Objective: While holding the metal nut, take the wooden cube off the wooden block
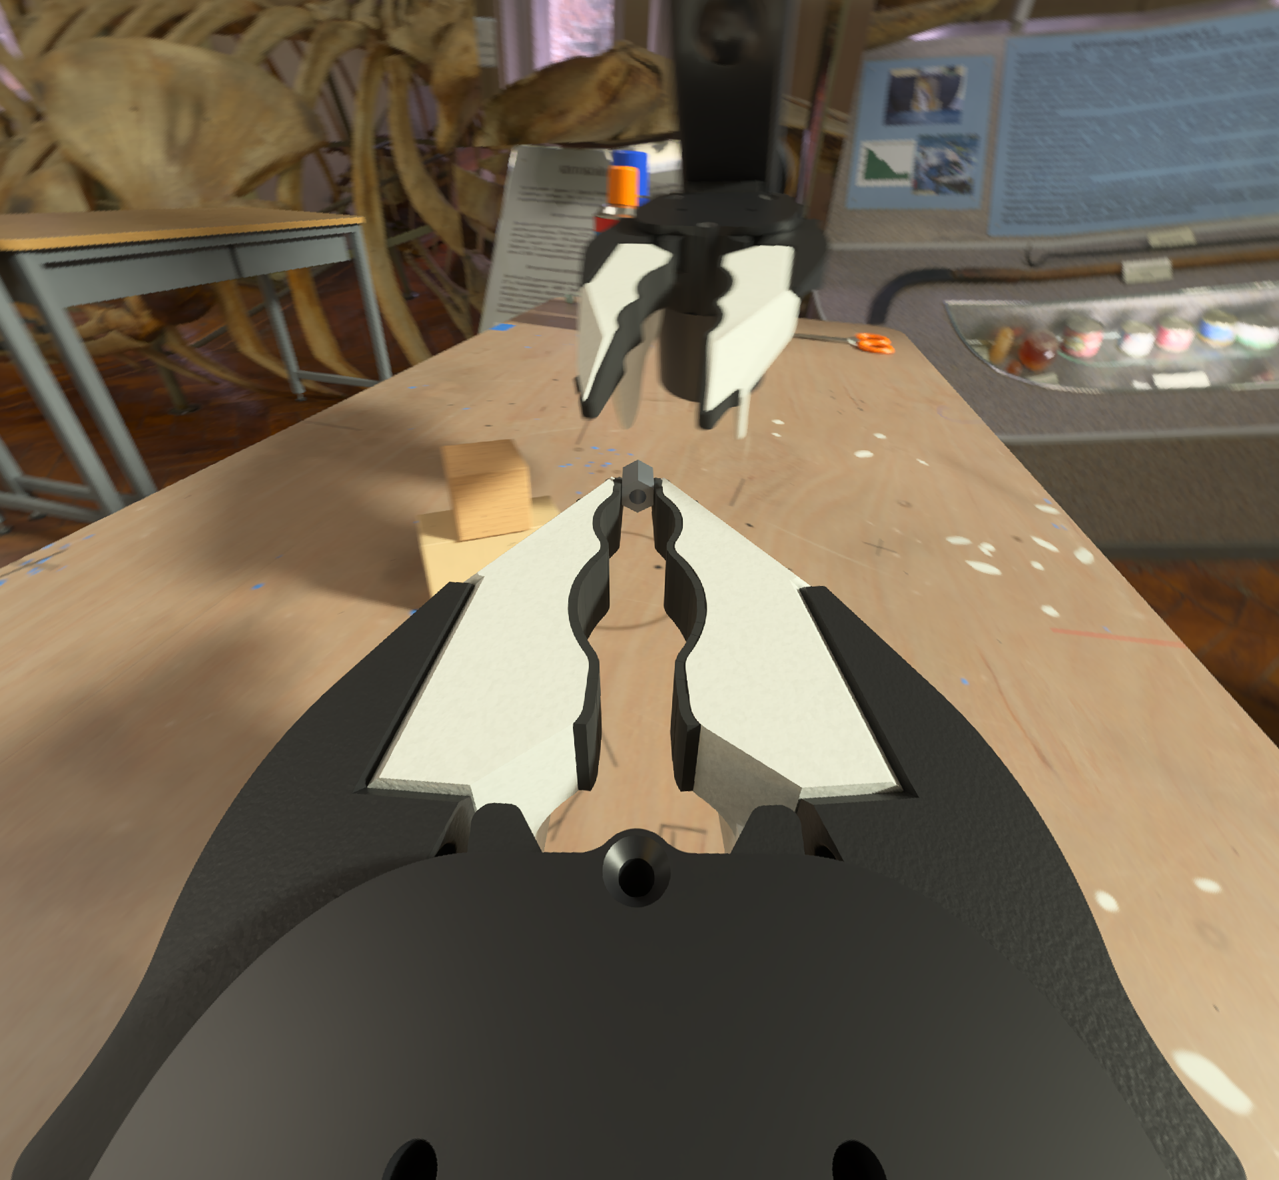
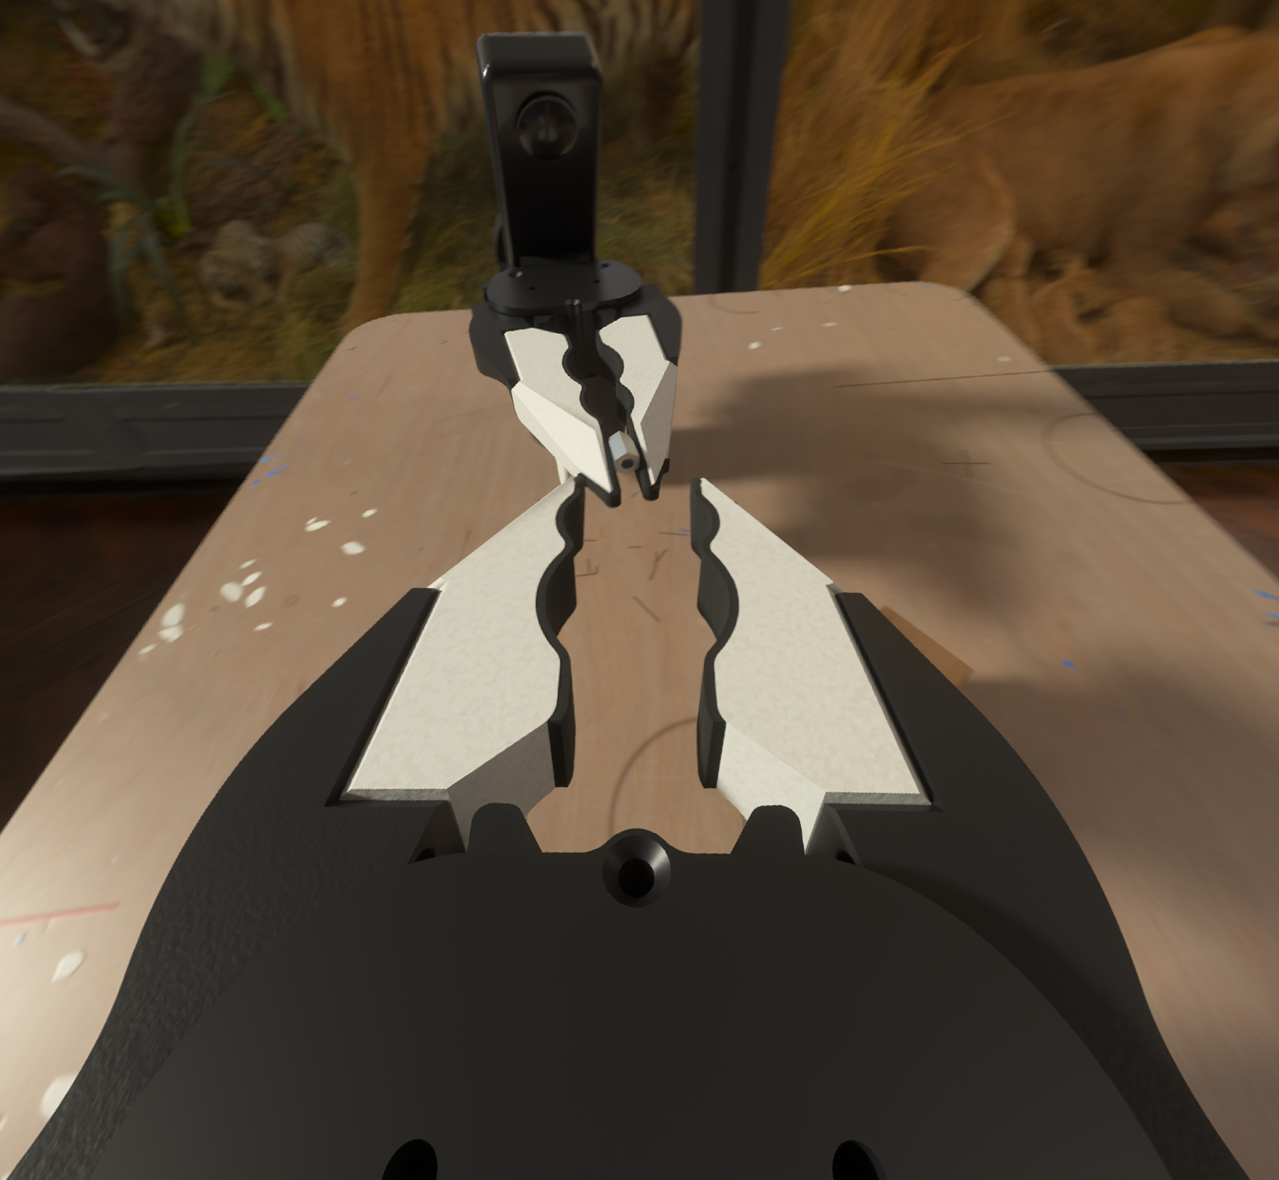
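In the left wrist view my left gripper (image 1: 637, 502) is shut on a small grey metal nut (image 1: 636, 479) at its fingertips, just above the table. To its left a light wooden cube (image 1: 484, 489) sits on a flat wooden block (image 1: 450, 555). My right gripper (image 1: 668, 417) hovers open and empty beyond the nut, facing me. In the right wrist view my right gripper (image 2: 633, 486) is open, with the left gripper (image 2: 630, 493) and the nut (image 2: 623, 453) straight ahead. A wooden corner (image 2: 931, 652) peeks out beside the right finger; the cube is hidden there.
The wooden table (image 1: 207, 628) has paint flecks on its right side. Orange scissors (image 1: 871, 343) lie at the far right end. Cans with orange and blue caps (image 1: 624, 185) and a paper sheet (image 1: 547, 233) stand at the far end. A grey desk (image 1: 173, 240) stands off to the left.
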Controlling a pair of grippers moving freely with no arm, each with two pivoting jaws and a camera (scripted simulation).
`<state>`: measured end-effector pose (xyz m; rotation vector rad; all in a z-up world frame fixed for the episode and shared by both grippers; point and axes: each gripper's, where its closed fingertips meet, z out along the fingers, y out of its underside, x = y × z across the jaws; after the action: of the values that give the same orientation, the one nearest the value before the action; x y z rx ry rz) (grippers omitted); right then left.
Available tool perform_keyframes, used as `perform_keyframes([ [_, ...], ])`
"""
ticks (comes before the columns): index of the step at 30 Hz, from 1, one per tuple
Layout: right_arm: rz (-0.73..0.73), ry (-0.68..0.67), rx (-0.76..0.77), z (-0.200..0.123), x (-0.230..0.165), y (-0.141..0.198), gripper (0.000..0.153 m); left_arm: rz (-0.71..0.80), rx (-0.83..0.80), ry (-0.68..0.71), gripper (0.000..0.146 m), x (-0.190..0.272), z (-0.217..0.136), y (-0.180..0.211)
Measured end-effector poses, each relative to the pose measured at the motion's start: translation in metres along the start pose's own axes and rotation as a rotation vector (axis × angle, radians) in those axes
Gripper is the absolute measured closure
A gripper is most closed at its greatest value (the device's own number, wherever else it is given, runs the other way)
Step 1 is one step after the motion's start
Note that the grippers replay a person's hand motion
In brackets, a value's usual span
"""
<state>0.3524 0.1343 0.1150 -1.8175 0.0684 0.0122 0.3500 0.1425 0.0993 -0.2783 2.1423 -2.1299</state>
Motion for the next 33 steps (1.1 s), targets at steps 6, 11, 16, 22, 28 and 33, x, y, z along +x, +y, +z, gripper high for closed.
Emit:
perform_keyframes([
  [6,-0.043,0.249,0.025,-0.018,0.016,0.004,0.111,-0.175,0.022,-0.053,0.139,-0.050,-0.010,-0.015],
  [11,0.019,0.214,-0.024,-0.018,0.005,0.030,0.116,-0.281,-0.013,-0.014,0.138,-0.082,-0.010,-0.017],
  [16,0.058,0.191,-0.106,-0.016,-0.003,0.059,0.119,-0.462,-0.097,0.084,0.139,-0.096,-0.002,-0.015],
  [22,0.071,0.554,-0.097,-0.031,0.036,0.056,0.115,-0.651,-0.124,0.044,0.139,-0.131,0.008,-0.004],
  [28,0.136,0.888,-0.222,-0.024,0.075,0.031,0.105,-0.708,-0.142,0.020,0.138,-0.145,0.008,0.009],
  [33,0.206,0.909,-0.344,-0.008,0.096,0.050,0.102,-0.699,-0.185,0.021,0.138,-0.144,0.012,0.018],
])
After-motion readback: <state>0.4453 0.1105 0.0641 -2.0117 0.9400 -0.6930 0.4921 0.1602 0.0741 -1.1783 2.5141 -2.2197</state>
